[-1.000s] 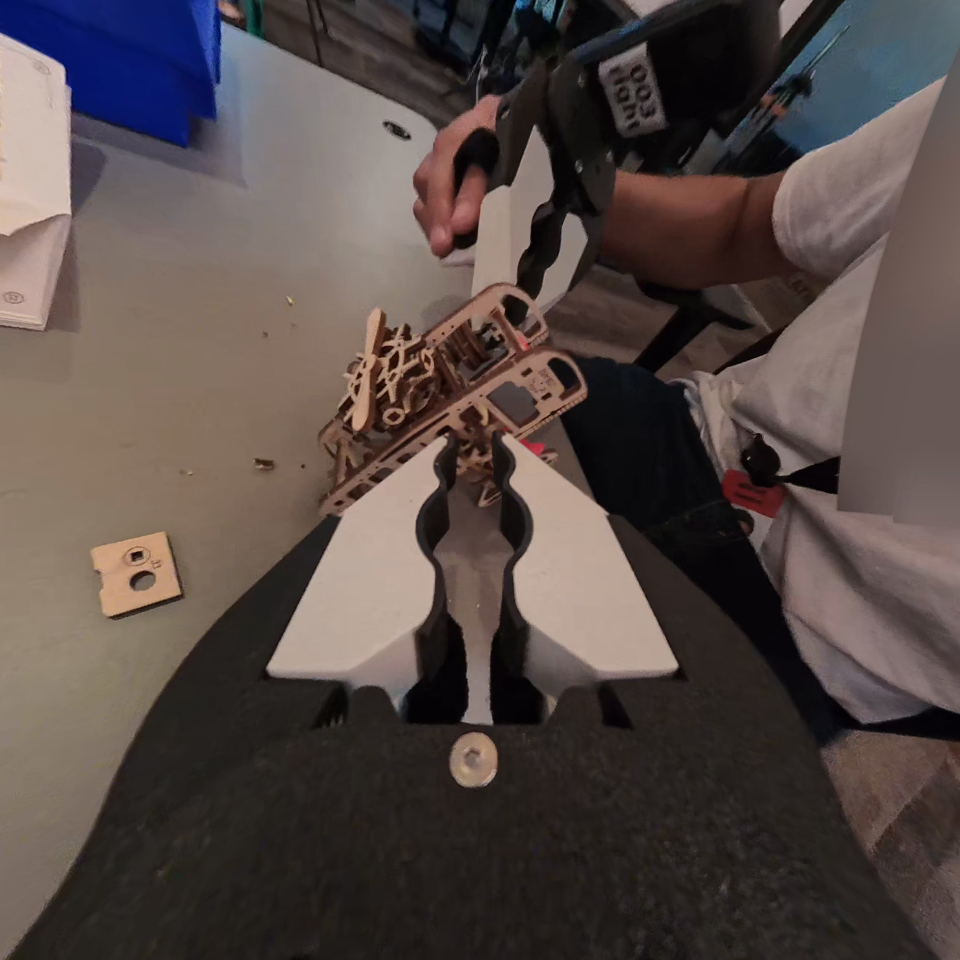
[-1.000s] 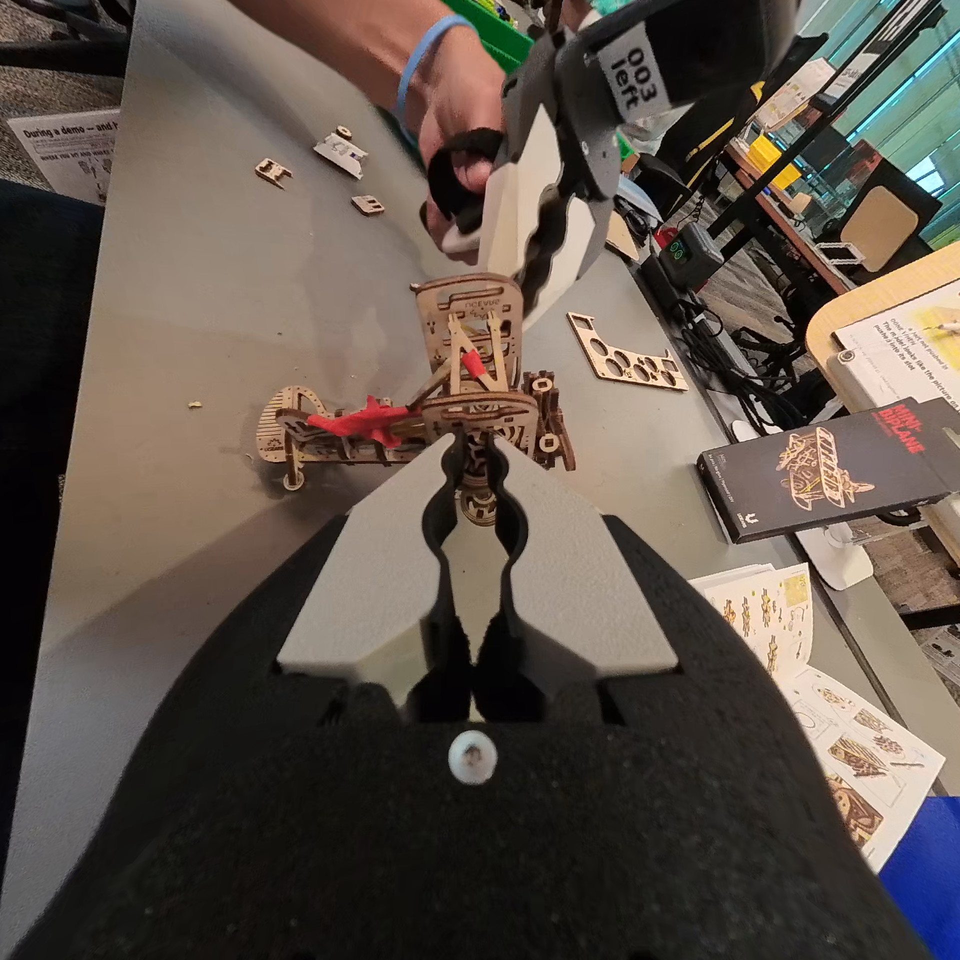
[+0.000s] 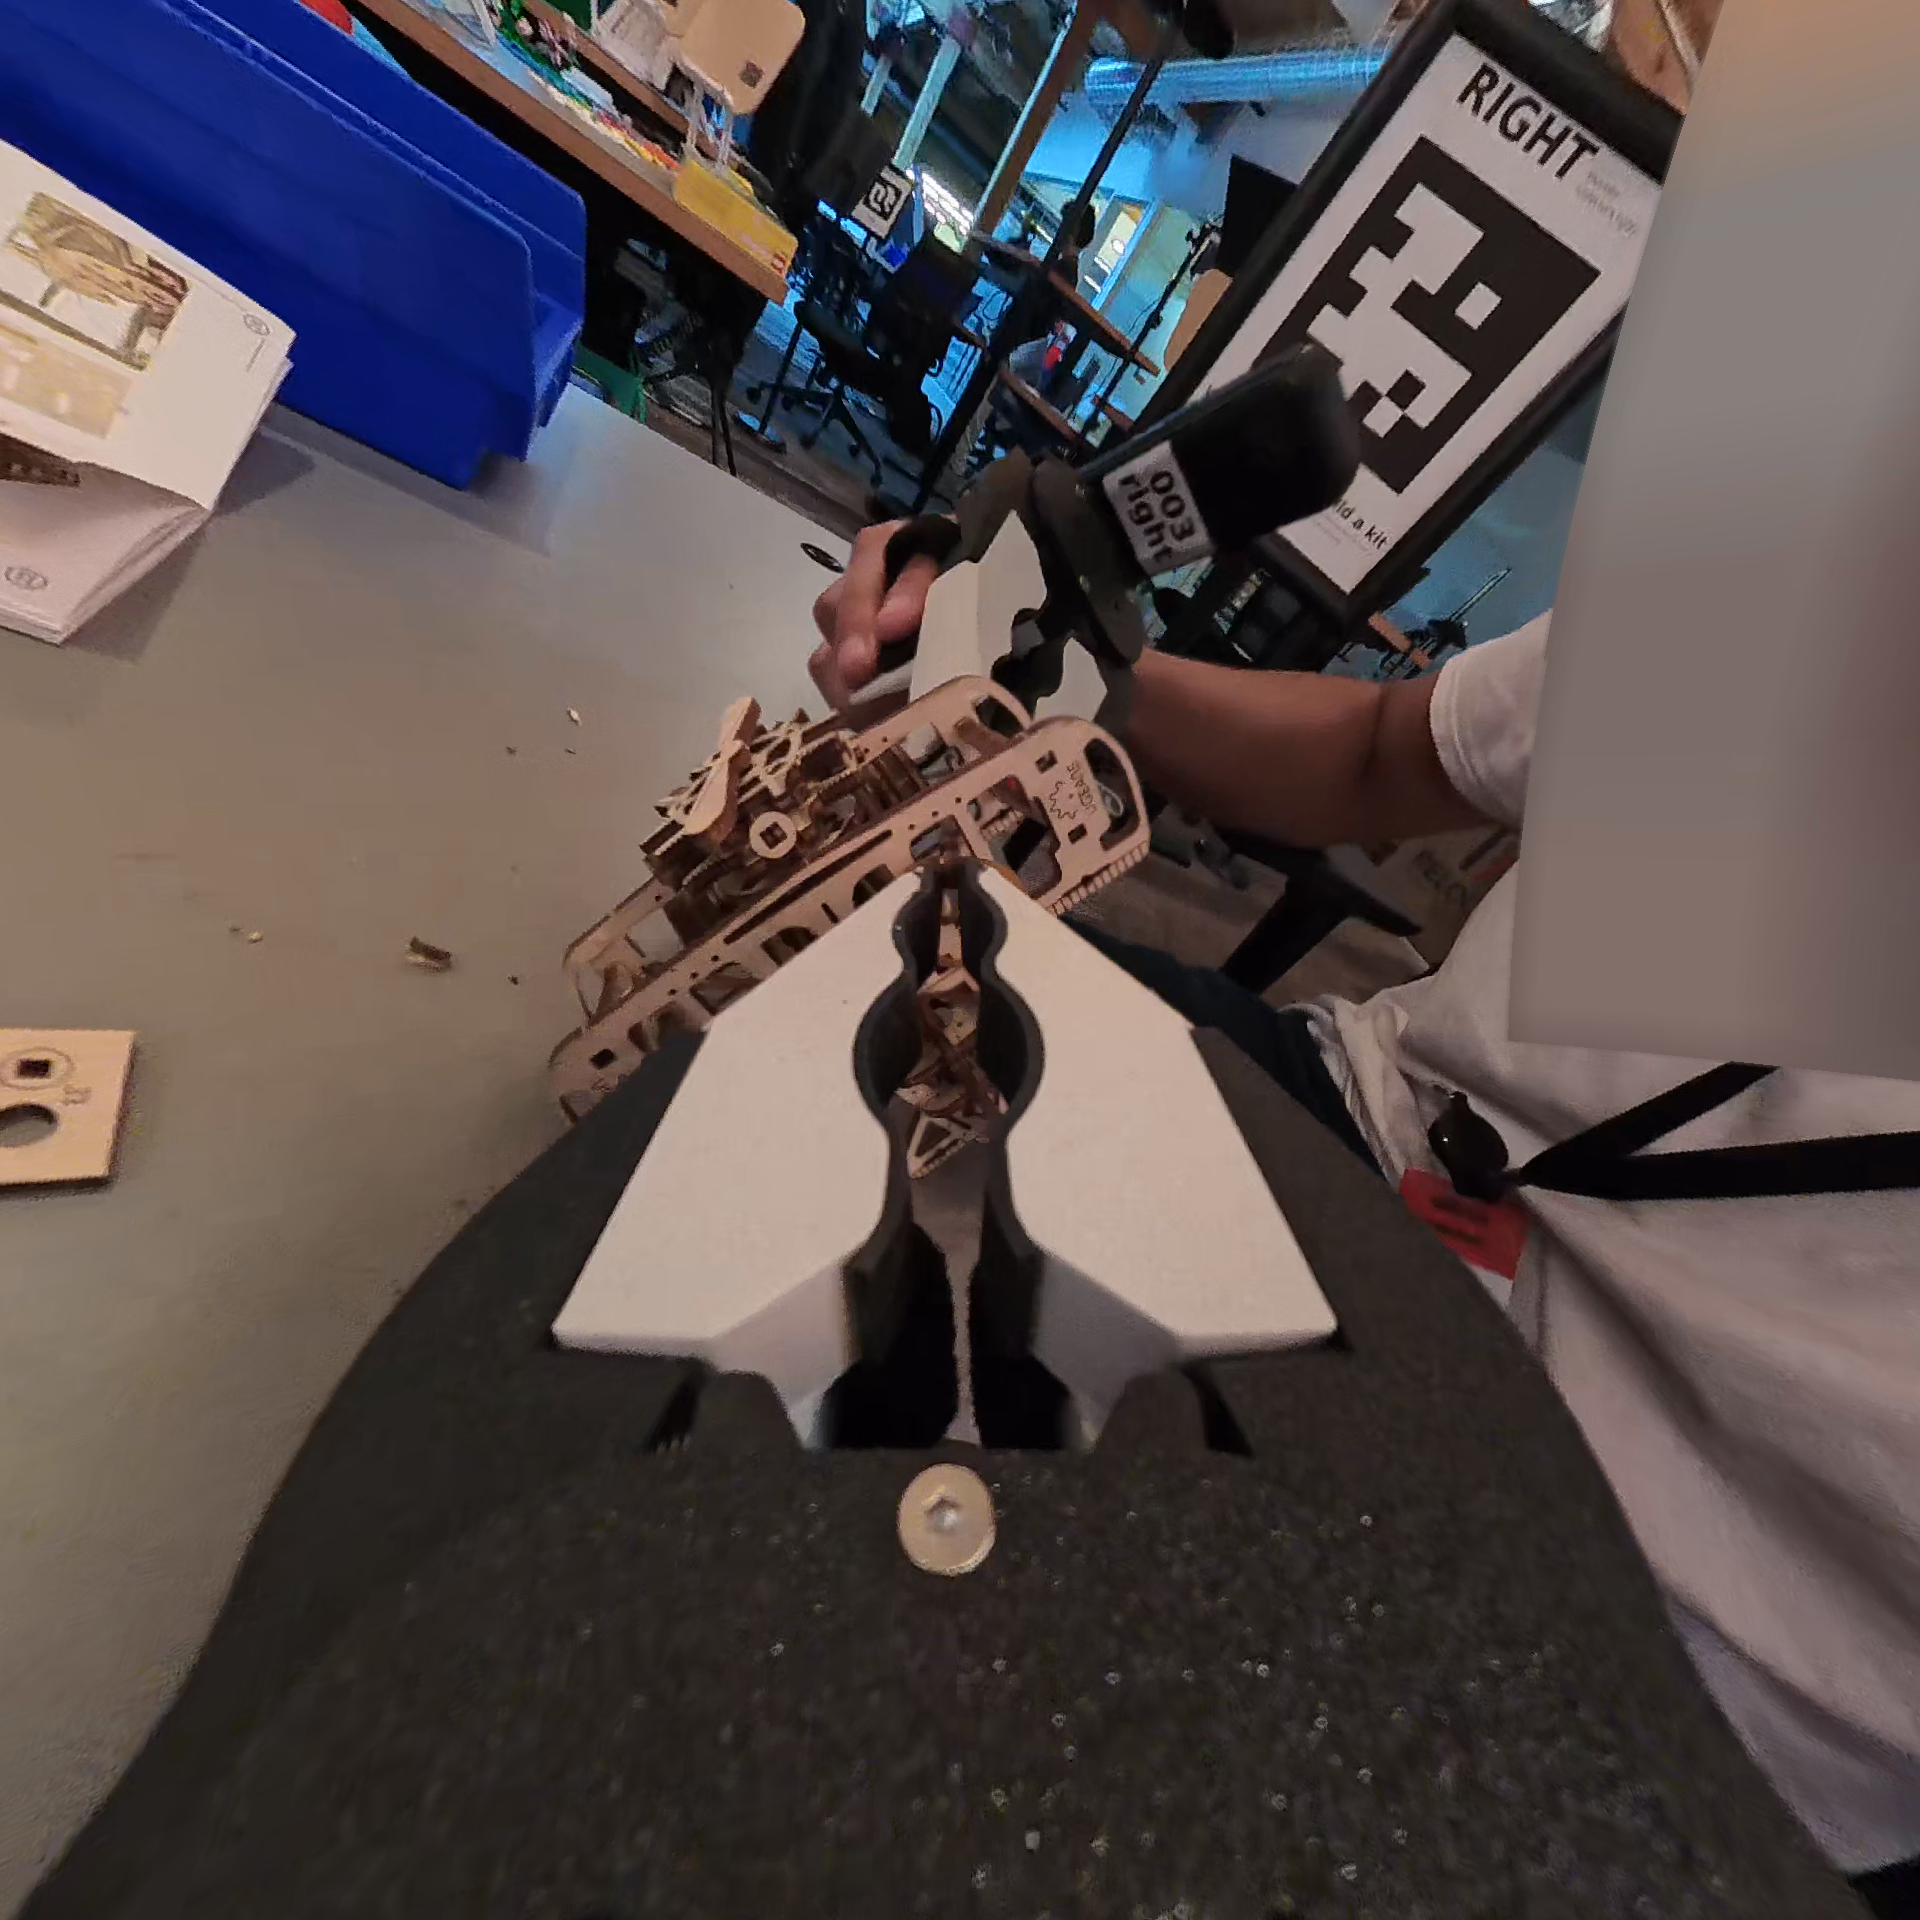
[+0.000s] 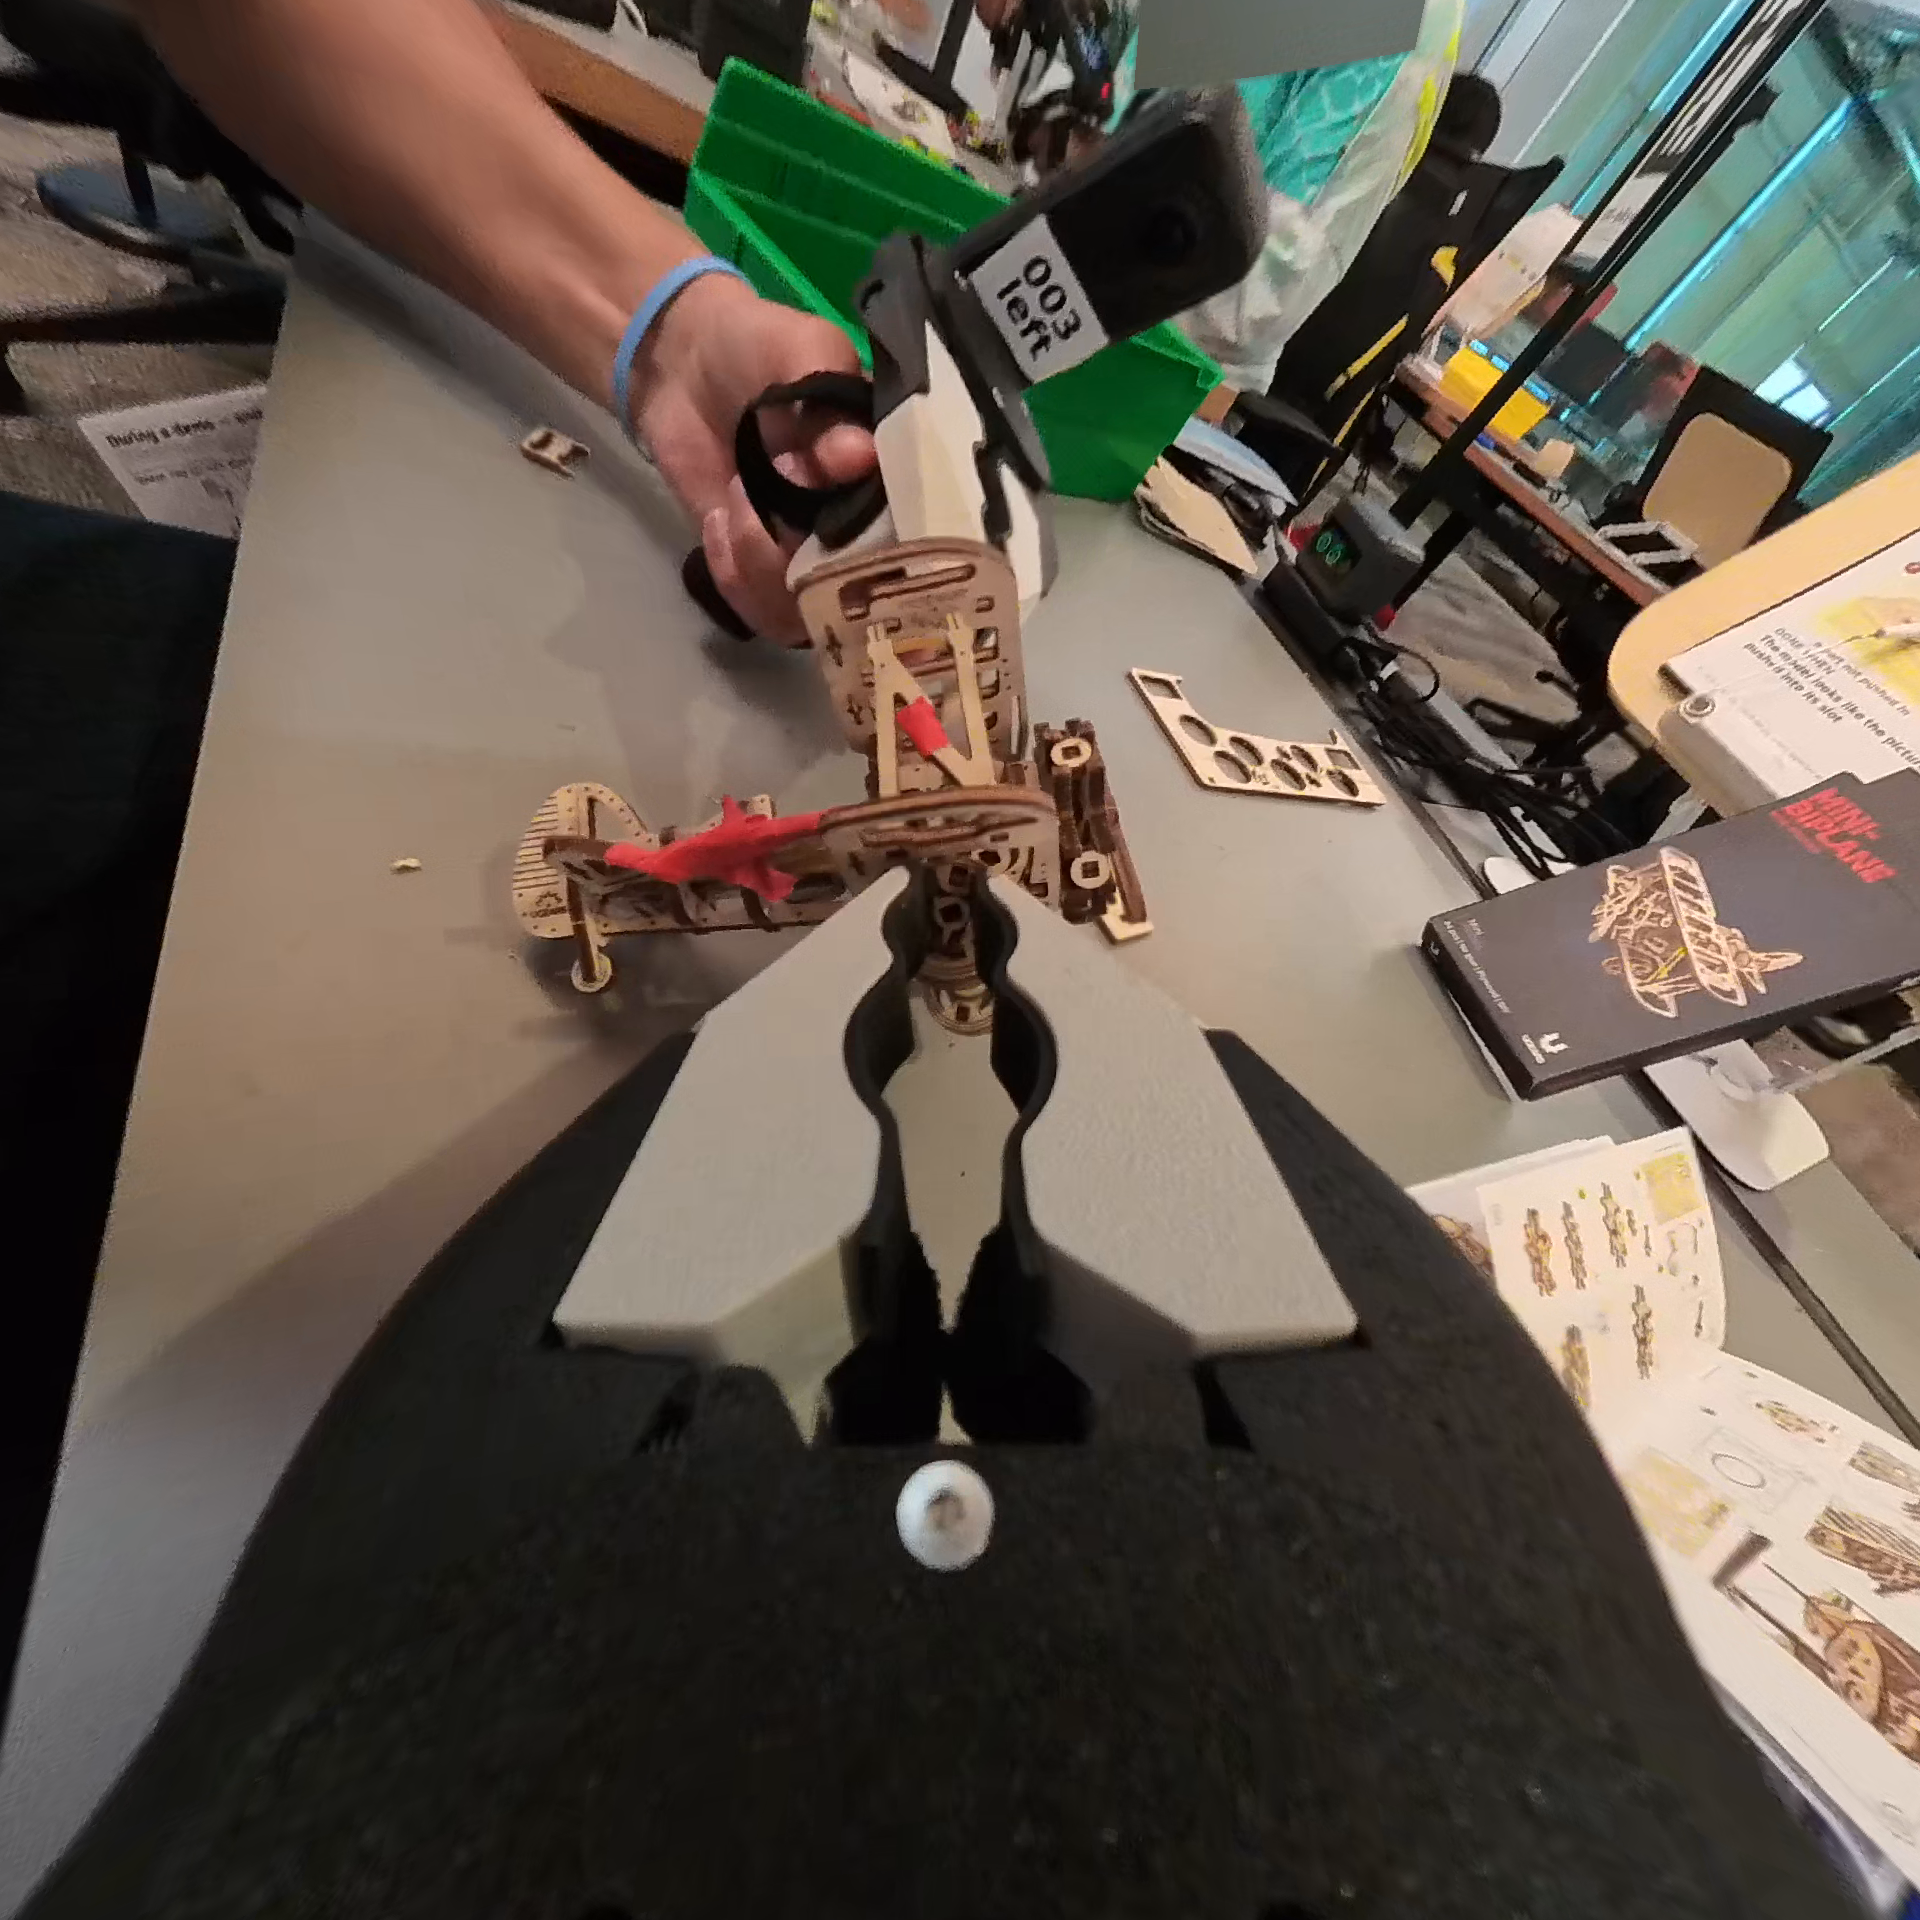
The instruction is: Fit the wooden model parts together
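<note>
Left wrist view: left gripper (image 3: 943,894) and right gripper (image 4: 940,883) both clamp the biplane (image 4: 914,821) above the table (image 4: 416,675).

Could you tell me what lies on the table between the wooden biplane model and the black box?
A flat wooden parts sheet with round cut-outs lies on the grey table between the biplane model and the black box, in the right wrist view.

We read this as open workshop or maker lab. Grey worktable (image 4: 395,644) in foreground, strewn with laser-cut wooden sheet (image 4: 1252,743), kit box (image 4: 1662,935) at right, instruction booklets (image 4: 1621,1278) lower right. Blue bins (image 3: 343,208) upper left, green bins (image 4: 862,197) top centre. Behind: more workbenches (image 3: 644,156), office chair (image 3: 894,343), stand-mounted fiducial marker board (image 3: 1455,301) upper right. Cables (image 4: 1455,727) trail off table edge at right.
</note>
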A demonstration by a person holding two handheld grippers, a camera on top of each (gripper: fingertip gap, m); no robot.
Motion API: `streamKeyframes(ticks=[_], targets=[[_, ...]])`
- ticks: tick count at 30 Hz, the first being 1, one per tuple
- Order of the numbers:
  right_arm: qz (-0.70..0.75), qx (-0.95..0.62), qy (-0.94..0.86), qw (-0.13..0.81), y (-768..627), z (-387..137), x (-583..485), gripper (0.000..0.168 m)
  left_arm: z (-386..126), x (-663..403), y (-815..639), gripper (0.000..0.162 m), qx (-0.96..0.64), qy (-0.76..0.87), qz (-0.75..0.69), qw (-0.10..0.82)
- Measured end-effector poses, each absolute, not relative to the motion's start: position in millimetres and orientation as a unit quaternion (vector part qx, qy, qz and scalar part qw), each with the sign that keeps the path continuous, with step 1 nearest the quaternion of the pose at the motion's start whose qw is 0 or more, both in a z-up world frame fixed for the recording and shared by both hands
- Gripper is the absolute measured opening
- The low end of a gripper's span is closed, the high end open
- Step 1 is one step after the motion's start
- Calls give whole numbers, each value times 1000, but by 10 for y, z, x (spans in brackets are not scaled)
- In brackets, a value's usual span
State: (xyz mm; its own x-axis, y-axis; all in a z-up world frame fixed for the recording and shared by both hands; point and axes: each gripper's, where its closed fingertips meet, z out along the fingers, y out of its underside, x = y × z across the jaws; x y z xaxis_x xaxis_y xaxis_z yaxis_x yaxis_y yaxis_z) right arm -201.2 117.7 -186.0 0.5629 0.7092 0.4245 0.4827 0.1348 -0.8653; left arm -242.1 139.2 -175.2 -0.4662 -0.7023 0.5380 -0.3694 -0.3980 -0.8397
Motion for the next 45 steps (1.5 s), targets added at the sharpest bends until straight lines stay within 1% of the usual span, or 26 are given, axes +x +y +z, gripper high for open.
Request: streamKeyframes(ticks=[4, 8, 13, 24, 29, 38, 45], targets=[[122, -629, -450, 623, 1179, -1866, -2039, 5, -1771, -2446, 1336, 0, -512, 515, -679, 109], [145, -616, -447, 632, 1156, -1843, -2076, 7, -1765, -2419, 1409, 0, -541, 475, -683, 127], [131, -602, -459, 640, 1124, -1833, -2149, 8, -1754, -2424, 1420, 0, -544, 440, -706, 110], [123, -607, -457, 638, 1110, -1854, -2199, 6, -1799, -2460, 1396, 0, -525, 517, -672, 71], [120, -609, -456, 638, 1117, -1857, -2220, 6, -1795, -2516, 1345, 0, -508, 553, -660, 29], [120, -613, -449, 639, 1123, -1839, -2200, 6, -1749, -2478, 1365, 0, -502, 540, -676, -3], [118, -609, -453, 641, 1109, -1834, -2194, 3, -1747, -2450, 1352, 0, -502, 544, -672, -6]])
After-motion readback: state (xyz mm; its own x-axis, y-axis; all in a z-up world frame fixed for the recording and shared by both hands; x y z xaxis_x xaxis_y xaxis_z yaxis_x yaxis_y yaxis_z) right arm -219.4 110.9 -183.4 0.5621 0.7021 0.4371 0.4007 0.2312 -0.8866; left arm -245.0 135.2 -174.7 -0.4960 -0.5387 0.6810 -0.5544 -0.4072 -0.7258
